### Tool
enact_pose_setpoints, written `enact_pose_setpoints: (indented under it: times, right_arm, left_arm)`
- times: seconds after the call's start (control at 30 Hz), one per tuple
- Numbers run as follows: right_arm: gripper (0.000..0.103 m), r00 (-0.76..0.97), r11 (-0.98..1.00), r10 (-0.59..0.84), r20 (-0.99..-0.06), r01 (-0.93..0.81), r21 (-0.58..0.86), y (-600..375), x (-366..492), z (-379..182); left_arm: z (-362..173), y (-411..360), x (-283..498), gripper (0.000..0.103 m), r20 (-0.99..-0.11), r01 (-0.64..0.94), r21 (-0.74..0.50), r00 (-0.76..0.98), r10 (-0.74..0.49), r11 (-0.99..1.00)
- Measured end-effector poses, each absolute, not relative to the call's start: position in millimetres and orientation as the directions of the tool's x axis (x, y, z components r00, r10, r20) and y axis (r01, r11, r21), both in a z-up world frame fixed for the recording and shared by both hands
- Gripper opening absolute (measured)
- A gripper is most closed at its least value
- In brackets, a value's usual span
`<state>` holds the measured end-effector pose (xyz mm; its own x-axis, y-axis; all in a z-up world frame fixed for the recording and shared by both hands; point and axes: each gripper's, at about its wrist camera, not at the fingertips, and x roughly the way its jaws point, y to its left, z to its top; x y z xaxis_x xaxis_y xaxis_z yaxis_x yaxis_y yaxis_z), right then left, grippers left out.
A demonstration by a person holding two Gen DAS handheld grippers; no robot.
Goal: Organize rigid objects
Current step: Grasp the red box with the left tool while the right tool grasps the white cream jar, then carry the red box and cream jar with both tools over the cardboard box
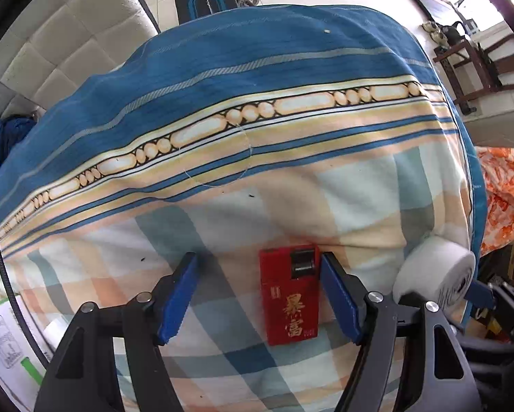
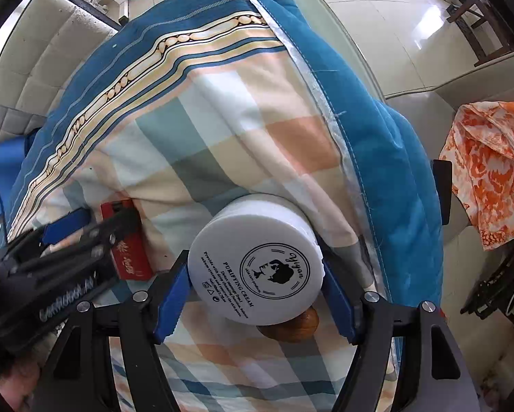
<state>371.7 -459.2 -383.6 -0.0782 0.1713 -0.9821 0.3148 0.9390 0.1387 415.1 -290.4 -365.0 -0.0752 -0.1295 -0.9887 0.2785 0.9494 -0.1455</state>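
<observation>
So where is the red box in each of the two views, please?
Left wrist view: the red box lies flat on the checked blanket, low in the middle, between the fingers of the open left gripper, close to the right finger.
Right wrist view: it is at the lower left, partly hidden behind the left gripper.
Shared landmark: the white cream jar, held in the right gripper.

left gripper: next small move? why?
Probably shift it slightly right, then close. The left gripper is open, and the red box lies flat on the checked quilt off-centre, hard against the right finger with a wide gap to the left one. Centring first should keep the box from skidding. The right gripper already straddles the white cream jar.
</observation>
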Motion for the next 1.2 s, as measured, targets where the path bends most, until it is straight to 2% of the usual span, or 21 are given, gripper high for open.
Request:
enact_pose_setpoints:
  times: [0.2,0.3,0.37,0.57,0.7,0.73,0.83,1.0,1.13,1.2]
  right_arm:
    - [0.074,-0.091,0.943,0.179,-0.980,0.298,0.145,-449,363,-380]
    - [0.074,-0.096,0.943,0.183,-0.979,0.299,0.147,-448,361,-382]
    - [0.072,-0.106,0.941,0.188,-0.977,0.304,0.148,-447,359,-383]
    - [0.069,-0.099,0.942,0.178,-0.979,0.305,0.140,-444,362,-391]
    - [0.068,-0.087,0.950,0.185,-0.979,0.272,0.155,-425,365,-388]
    - [0.067,-0.086,0.950,0.197,-0.977,0.262,0.168,-421,366,-388]
    - [0.067,-0.096,0.953,0.220,-0.971,0.233,0.193,-407,367,-388]
    - [0.068,-0.096,0.948,0.207,-0.974,0.267,0.175,-400,370,-394]
    - [0.068,-0.101,0.939,0.222,-0.970,0.291,0.184,-402,368,-404]
    - [0.062,-0.135,0.952,0.202,-0.970,0.260,0.162,-396,365,-404]
  left_arm:
    - [-362,-288,408,0.069,-0.994,0.339,-0.103,-0.056,-0.089,0.935]
    - [-360,-289,402,0.056,-0.998,0.380,-0.055,-0.029,-0.047,0.923]
    - [-355,-286,399,0.039,-0.999,0.396,-0.036,-0.016,-0.032,0.917]
    - [-350,-238,392,0.038,-0.999,0.350,-0.045,-0.044,-0.031,0.935]
    - [-352,-206,397,0.039,-0.989,0.225,-0.133,-0.094,-0.114,0.965]
    - [-351,-198,398,0.041,-0.983,0.176,-0.164,-0.110,-0.147,0.971]
    - [-355,-190,397,0.063,-0.976,0.106,-0.186,-0.136,-0.171,0.977]
    - [-357,-203,386,0.063,-0.991,0.148,-0.090,-0.116,-0.073,0.985]
    - [-350,-224,378,0.041,-0.997,0.223,-0.049,-0.074,-0.034,0.974]
    - [-345,-231,372,0.035,-0.997,0.278,-0.041,-0.071,-0.022,0.960]
